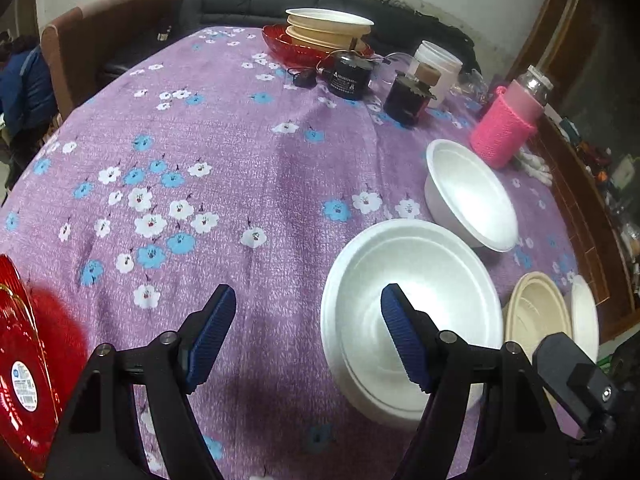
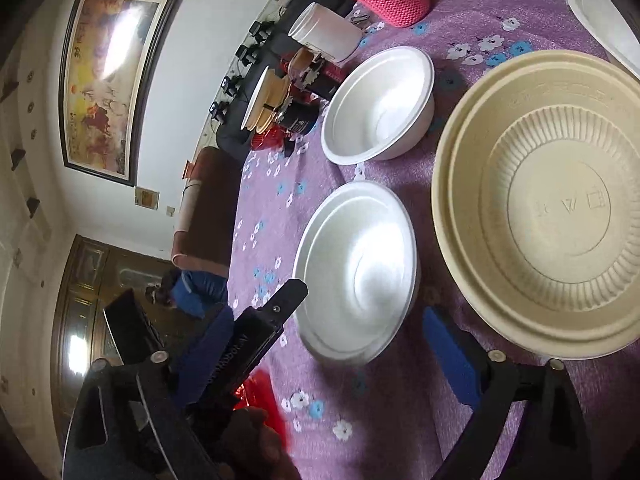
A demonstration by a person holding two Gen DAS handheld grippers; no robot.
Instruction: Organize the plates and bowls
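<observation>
We hold the left gripper point(image 1: 306, 340) wide open and empty, one pad above the white bowl's point(image 1: 412, 312) near rim; the right gripper point(image 2: 348, 344), seemingly empty, gapes beside it.

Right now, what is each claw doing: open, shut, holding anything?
Left claw: open, holding nothing, one finger over the near white bowl.
Right claw: open, holding nothing.

Red plate point(image 1: 24, 368) cut by the left edge, white plate point(image 2: 604, 20) cut off at right
</observation>
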